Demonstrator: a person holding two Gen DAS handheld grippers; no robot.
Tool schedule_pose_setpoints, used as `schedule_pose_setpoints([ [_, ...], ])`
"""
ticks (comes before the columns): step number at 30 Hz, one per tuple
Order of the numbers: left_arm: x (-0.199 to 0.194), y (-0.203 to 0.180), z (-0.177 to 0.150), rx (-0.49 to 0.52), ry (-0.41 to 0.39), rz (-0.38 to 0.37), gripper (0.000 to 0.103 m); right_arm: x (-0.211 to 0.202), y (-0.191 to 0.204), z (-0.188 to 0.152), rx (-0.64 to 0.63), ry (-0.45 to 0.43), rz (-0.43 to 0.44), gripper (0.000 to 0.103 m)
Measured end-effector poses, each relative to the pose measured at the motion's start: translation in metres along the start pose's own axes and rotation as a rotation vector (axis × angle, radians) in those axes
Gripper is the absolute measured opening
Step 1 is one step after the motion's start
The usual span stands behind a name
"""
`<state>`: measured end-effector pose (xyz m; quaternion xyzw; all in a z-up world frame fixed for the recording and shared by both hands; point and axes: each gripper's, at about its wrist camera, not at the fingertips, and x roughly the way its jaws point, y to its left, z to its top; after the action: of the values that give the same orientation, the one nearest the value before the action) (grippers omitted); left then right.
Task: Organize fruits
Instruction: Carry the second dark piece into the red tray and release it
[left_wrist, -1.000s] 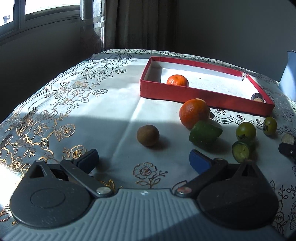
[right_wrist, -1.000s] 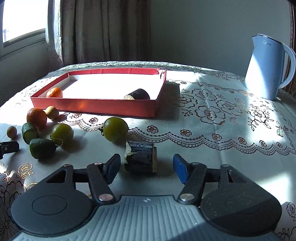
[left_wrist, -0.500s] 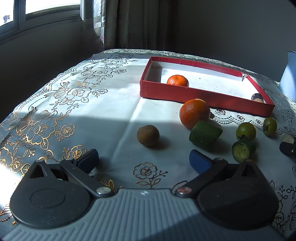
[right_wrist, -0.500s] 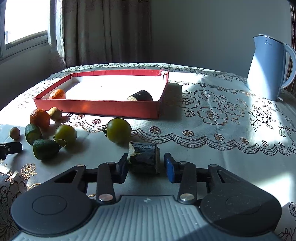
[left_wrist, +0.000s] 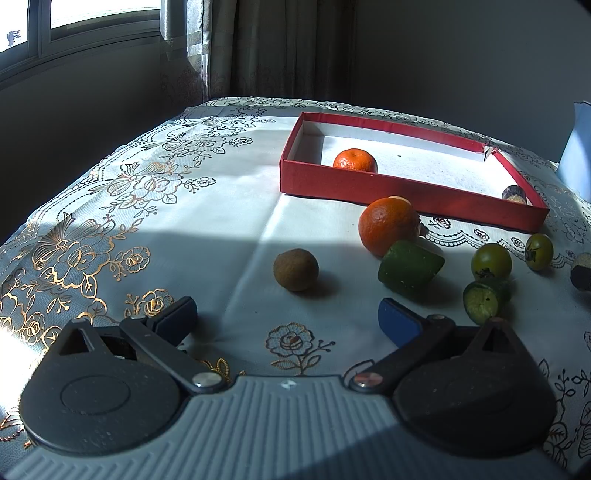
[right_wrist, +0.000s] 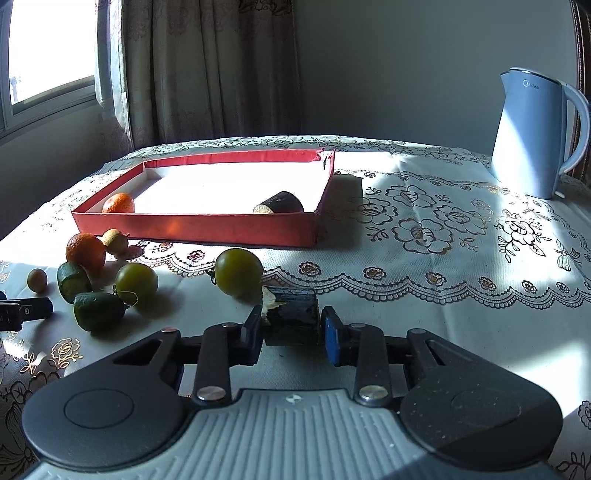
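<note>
On the desk (right_wrist: 424, 266), which wears a white cloth with gold flowers, sits a big red tray (right_wrist: 207, 230) with low walls. Inside the tray lie a small orange (right_wrist: 119, 204) near one corner and a dark short stick piece (right_wrist: 280, 203) near the other. A tall blue kettle (right_wrist: 528, 133) stands well apart from the tray, at the far right in the right wrist view. The left gripper (left_wrist: 286, 319) hangs over bare cloth with its jaws wide, and nothing is between them. The right gripper (right_wrist: 291, 330) has its jaws squeezed tight on a dark chunk (right_wrist: 293, 314) that rests on the cloth. Outside the tray, near its front wall, sits a big orange (left_wrist: 389, 225). Touching it is a green cut piece (left_wrist: 410, 267). A second green cut piece (left_wrist: 482, 302) lies close by with its flat end facing the left camera. Two round green fruits (left_wrist: 491, 261) and (left_wrist: 539, 252) sit beside those. A small brown round fruit (left_wrist: 295, 269) sits alone, just past the left jaws.
</note>
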<state>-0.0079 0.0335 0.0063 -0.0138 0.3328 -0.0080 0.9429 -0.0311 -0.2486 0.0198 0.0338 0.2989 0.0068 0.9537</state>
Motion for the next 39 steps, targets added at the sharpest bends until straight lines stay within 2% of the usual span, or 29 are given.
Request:
schedule_pose_setpoints([
  [5, 0.000, 0.000, 0.000, 0.000, 0.000, 0.000, 0.103, -0.015, 0.000, 0.026, -0.019, -0.074, 0.013, 0.033],
  [9, 0.000, 0.000, 0.000, 0.000, 0.000, 0.000, 0.103, -0.016, 0.010, 0.056, -0.083, -0.142, 0.039, 0.032],
  [13, 0.000, 0.000, 0.000, 0.000, 0.000, 0.000, 0.103, 0.007, 0.020, 0.083, -0.108, -0.158, 0.050, 0.033],
  [16, 0.000, 0.000, 0.000, 0.000, 0.000, 0.000, 0.103, 0.037, 0.026, 0.096, -0.116, -0.131, 0.043, 0.033],
  [21, 0.000, 0.000, 0.000, 0.000, 0.000, 0.000, 0.103, 0.082, 0.032, 0.101, -0.093, -0.078, 0.026, 0.032],
  [26, 0.000, 0.000, 0.000, 0.000, 0.000, 0.000, 0.103, 0.105, 0.038, 0.098, -0.094, -0.042, 0.011, 0.033],
  [31, 0.000, 0.000, 0.000, 0.000, 0.000, 0.001, 0.103, 0.102, 0.034, 0.096, -0.080, -0.049, 0.010, 0.037],
  [35, 0.000, 0.000, 0.000, -0.001, -0.001, 0.000, 0.103, 0.070, 0.012, 0.095, -0.013, -0.105, 0.015, 0.038],
  [37, 0.000, 0.000, 0.000, -0.001, -0.001, 0.000, 0.103, 0.054, -0.002, 0.088, 0.009, -0.120, -0.010, 0.045],
  [39, 0.000, 0.000, 0.000, -0.001, -0.001, 0.000, 0.103, 0.036, -0.019, 0.073, 0.038, -0.132, -0.049, 0.067],
])
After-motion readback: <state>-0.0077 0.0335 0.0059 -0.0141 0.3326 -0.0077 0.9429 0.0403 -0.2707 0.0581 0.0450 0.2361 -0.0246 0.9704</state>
